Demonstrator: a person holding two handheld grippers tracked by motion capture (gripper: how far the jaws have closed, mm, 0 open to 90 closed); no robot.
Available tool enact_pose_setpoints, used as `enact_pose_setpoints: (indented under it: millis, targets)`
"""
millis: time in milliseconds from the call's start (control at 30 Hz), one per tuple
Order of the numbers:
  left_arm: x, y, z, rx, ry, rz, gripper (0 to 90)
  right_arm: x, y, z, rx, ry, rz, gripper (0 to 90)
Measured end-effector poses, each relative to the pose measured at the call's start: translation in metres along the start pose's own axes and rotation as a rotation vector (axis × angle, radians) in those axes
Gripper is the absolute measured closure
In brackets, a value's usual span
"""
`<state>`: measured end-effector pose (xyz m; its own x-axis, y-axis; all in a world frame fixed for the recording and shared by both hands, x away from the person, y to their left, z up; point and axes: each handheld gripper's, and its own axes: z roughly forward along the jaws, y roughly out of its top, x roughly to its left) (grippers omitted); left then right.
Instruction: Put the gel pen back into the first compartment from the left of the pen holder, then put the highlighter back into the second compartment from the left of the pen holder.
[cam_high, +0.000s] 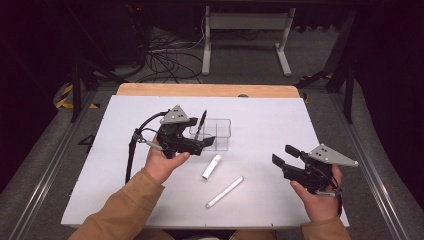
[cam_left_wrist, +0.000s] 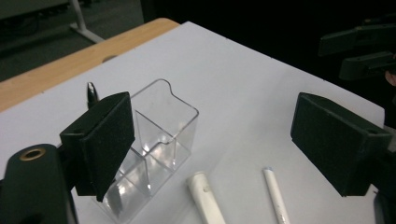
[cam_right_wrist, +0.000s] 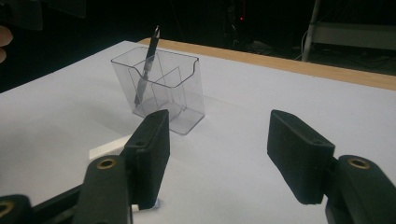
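A clear plastic holder (cam_high: 219, 131) with several compartments stands mid-table, and a black pen (cam_high: 201, 121) leans upright in its left end. In front of it lie a short white marker (cam_high: 211, 166) and a longer white pen (cam_high: 225, 192). My left gripper (cam_high: 206, 144) hovers just in front of the holder, open with nothing between its pads. In the left gripper view the holder (cam_left_wrist: 161, 135), the marker (cam_left_wrist: 205, 198) and the white pen (cam_left_wrist: 276, 196) lie beyond the open jaws. My right gripper (cam_high: 284, 155) is held at the right, open and empty, facing the holder (cam_right_wrist: 163, 88) and black pen (cam_right_wrist: 147, 65).
A white sheet (cam_high: 260, 125) covers the table, with a wooden edge (cam_high: 207, 90) along the far side. Cables and a white table frame (cam_high: 245, 30) sit on the floor beyond. Bare sheet lies between the white pens and my right gripper.
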<state>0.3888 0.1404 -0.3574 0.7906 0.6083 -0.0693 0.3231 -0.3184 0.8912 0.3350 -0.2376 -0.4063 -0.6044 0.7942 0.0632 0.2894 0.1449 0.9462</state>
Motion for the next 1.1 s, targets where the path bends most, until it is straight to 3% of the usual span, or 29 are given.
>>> enact_pose_setpoints:
  millis: [200,533,1100]
  targets:
    - [-0.012,0.001,0.006,0.075,-0.033,-0.005,15.5,0.0,0.0,0.0,0.0,0.001,0.002,40.2]
    - [-0.035,-0.006,0.023,0.173,-0.033,0.068,16.6,0.0,0.0,0.0,-0.001,0.005,0.0,40.2]
    - [-0.059,-0.03,0.054,0.282,-0.114,0.053,18.5,0.003,-0.001,0.004,0.012,0.02,-0.004,40.2]
